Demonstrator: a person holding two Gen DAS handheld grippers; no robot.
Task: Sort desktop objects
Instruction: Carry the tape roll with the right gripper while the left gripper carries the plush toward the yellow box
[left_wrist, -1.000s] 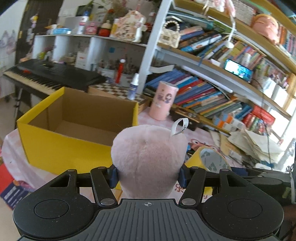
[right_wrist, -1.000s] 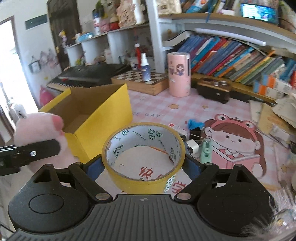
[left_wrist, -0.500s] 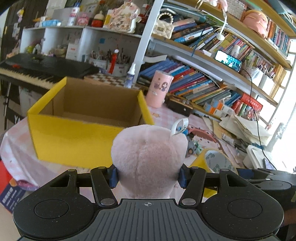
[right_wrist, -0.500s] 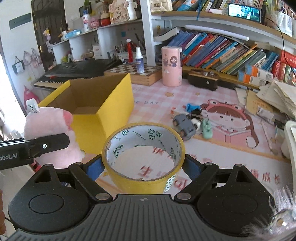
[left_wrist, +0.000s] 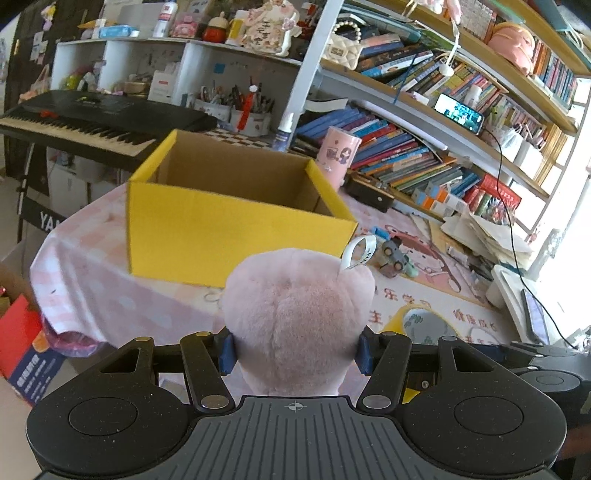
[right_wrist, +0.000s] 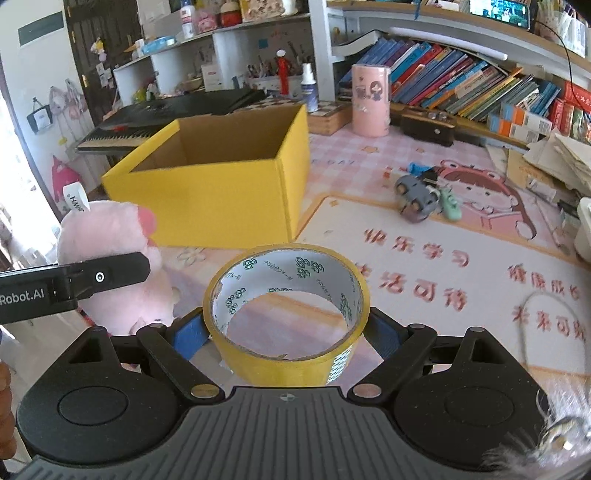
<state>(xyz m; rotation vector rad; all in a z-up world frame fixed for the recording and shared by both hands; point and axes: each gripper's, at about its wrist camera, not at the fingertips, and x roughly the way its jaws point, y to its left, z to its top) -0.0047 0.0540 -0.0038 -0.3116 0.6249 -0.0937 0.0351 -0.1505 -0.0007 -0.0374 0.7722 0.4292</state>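
- My left gripper (left_wrist: 295, 354) is clenched on a pink plush toy (left_wrist: 295, 317); the blue pads sink into its sides. It hangs in the air in front of the yellow cardboard box (left_wrist: 229, 225), nearer me than the box's front wall.
- My right gripper (right_wrist: 286, 334) clasps a roll of yellow packing tape (right_wrist: 288, 317) across its width, one pad on each outer face, the hole lying open upward. It hangs above the pink desk mat (right_wrist: 424, 280), right of the plush.
- I judge the plush light and soft: it squashes, so a grip round the thick middle is safest, and it will drop harmlessly.
- The tape looks stiff and fairly light; its smooth wall could slip, so pressing squarely across the ring suits it.
- Compared with a second ago, both views sit further back from the box: then it filled the left view close behind the plush, now its whole front face shows.
- Both grips look unchanged. The box interior, as far as I see, holds nothing yet.
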